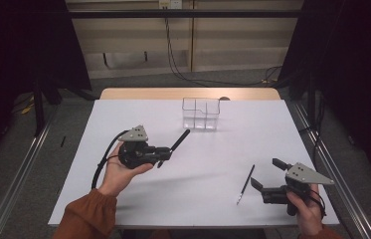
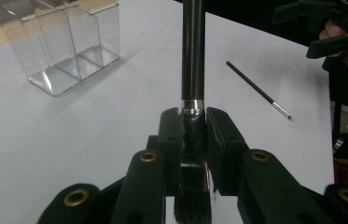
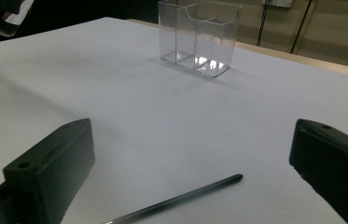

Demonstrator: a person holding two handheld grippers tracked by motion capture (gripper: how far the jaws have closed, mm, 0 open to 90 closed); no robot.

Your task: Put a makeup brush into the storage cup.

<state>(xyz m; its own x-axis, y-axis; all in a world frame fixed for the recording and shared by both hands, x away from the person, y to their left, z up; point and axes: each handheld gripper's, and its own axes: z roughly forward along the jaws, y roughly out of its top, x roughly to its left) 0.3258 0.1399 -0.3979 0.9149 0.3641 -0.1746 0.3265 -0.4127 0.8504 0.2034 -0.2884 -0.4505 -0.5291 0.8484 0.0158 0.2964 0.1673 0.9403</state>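
Note:
My left gripper (image 1: 164, 154) is shut on a thick black brush (image 1: 179, 140) and holds it above the table's left middle. Its handle points toward the clear divided holder (image 1: 201, 113). In the left gripper view the jaws clamp the brush (image 2: 193, 51) at its silver ferrule, and the bristles hang back between the jaws. A thin black brush (image 1: 245, 184) lies flat on the white table, just left of my right gripper (image 1: 267, 173). That gripper is open with nothing between its fingers. In the right gripper view the thin brush (image 3: 185, 198) lies between and just ahead of the wide jaws.
The clear holder (image 3: 199, 37) stands upright with nothing in its compartments near the far edge of the white table top (image 1: 138, 114). A metal frame rail (image 1: 322, 154) runs along the right side. Cables hang down the back wall (image 1: 170, 50).

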